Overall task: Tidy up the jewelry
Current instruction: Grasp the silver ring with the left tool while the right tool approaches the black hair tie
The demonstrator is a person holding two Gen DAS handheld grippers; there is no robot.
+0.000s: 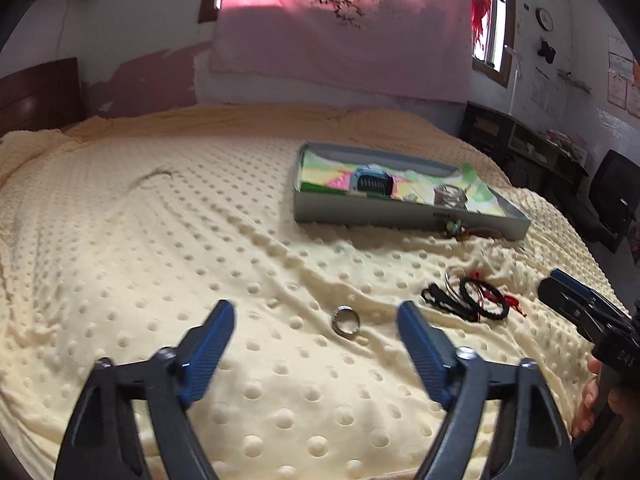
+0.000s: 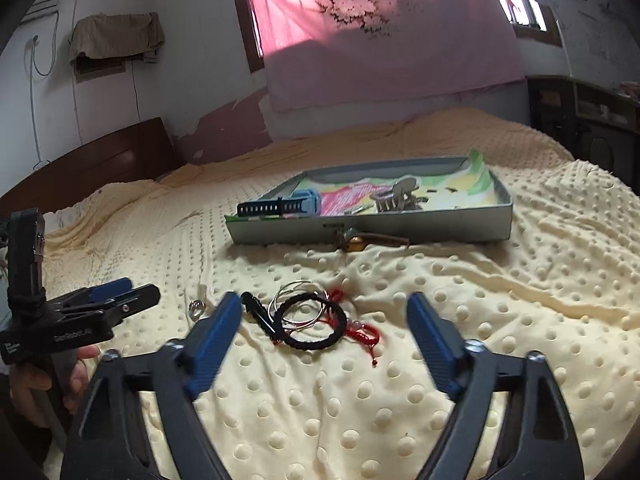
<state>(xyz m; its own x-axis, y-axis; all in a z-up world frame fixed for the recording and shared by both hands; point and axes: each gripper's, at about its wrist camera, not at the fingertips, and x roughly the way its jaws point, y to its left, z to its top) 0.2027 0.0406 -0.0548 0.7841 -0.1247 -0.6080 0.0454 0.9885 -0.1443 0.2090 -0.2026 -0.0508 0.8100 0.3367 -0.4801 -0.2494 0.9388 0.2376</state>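
A home bedroom: a bed point(image 1: 160, 208) under a dimpled cream blanket, a wooden headboard point(image 2: 100, 164), a pink-curtained window point(image 2: 340, 4), a wall clock point(image 1: 544, 19).

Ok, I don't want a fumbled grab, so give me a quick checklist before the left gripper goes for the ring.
1. Left gripper open: ok, jaws wide apart.
2. Small silver metal ring lined up between the fingers: ok.
3. Ring clear of the black braided bracelet: ok, apart.
4. Right gripper empty: ok, open.
5. Shallow grey tray has free room: ok.
6. Ring lying flat: cannot tell.
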